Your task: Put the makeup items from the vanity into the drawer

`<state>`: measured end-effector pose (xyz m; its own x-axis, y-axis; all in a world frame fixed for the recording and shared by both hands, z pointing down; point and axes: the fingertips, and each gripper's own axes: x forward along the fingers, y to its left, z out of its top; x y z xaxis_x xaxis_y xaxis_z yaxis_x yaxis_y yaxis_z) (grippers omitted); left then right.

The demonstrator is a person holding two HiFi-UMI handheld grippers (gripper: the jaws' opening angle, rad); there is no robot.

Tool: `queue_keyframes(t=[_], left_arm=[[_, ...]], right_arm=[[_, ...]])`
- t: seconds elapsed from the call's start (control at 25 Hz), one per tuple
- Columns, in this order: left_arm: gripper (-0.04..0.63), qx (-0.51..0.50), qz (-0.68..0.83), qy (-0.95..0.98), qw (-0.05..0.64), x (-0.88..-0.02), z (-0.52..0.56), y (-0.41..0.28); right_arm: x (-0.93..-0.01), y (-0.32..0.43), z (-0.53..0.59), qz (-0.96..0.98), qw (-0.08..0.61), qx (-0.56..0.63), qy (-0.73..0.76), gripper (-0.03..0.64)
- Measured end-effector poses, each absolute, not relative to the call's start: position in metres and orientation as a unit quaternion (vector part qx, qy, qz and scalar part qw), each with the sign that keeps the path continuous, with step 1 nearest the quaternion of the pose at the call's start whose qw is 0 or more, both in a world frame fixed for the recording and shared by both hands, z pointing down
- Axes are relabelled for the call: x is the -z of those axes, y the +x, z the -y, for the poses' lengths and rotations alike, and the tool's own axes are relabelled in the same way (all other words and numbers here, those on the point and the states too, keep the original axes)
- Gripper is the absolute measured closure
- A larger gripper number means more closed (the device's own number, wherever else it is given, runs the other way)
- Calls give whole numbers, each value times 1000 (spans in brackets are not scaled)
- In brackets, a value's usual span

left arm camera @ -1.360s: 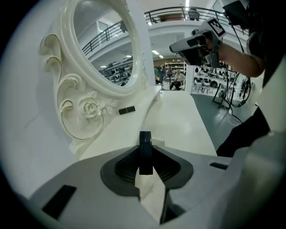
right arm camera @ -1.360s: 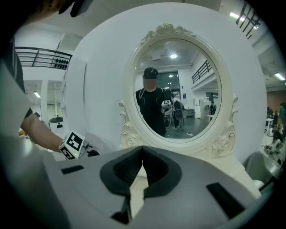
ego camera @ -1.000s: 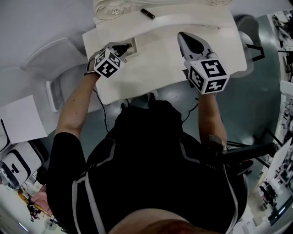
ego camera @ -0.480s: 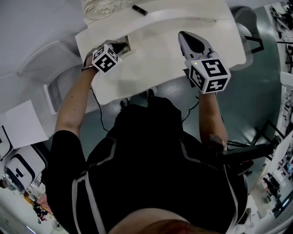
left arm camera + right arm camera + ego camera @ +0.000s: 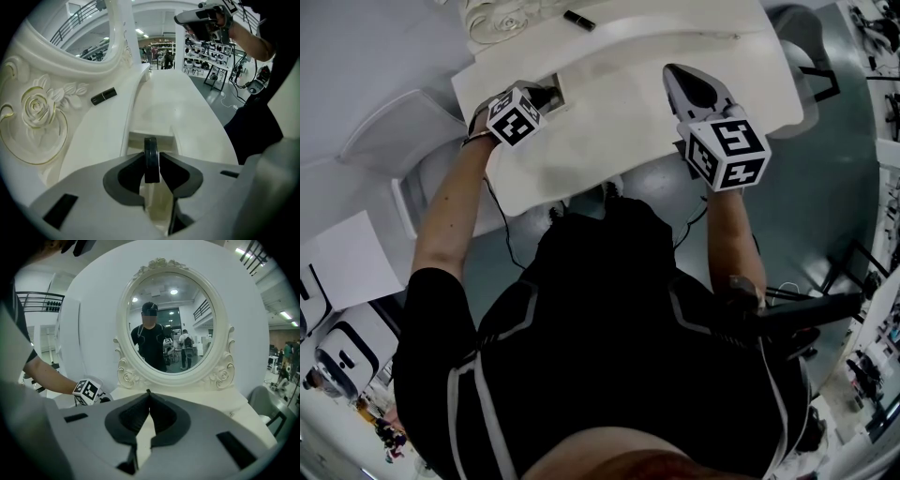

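Observation:
My left gripper (image 5: 151, 161) is shut on a thin black round compact (image 5: 151, 146), held edge-on. It hangs just over the small open drawer (image 5: 152, 137) in the white vanity top (image 5: 619, 103). In the head view the left gripper (image 5: 542, 96) sits at the drawer opening (image 5: 556, 91). A black lipstick tube (image 5: 103, 96) lies on the raised shelf beside the mirror base, which the head view shows as the lipstick tube (image 5: 578, 20) at the top edge. My right gripper (image 5: 690, 82) hovers over the vanity's right half. Its jaws are shut with nothing in them (image 5: 149, 393).
The oval mirror (image 5: 171, 319) in its carved white frame stands behind the vanity. A carved rose (image 5: 35, 107) marks the frame's base by the lipstick. A white chair (image 5: 403, 131) stands left of the vanity, a grey one (image 5: 265, 401) at its right.
The head view has shifted a little. My left gripper stays at the drawer opening with the compact in it. The right gripper has hardly moved.

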<state>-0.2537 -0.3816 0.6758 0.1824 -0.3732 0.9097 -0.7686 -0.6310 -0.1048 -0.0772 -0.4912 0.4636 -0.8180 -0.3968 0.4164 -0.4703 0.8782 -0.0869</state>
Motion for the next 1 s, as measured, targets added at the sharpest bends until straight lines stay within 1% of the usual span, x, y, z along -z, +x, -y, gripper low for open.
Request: queue_keyframes(t=[0.48,1.0], left_arm=[[500,-503,379,754,189,-672,387,-248],[499,-480,407,756,183,-647,384,-250]], right_arm=[[-467,-68,489,947,196,-97,234,611],[-454,-71,483,953,183,-91,222,611]])
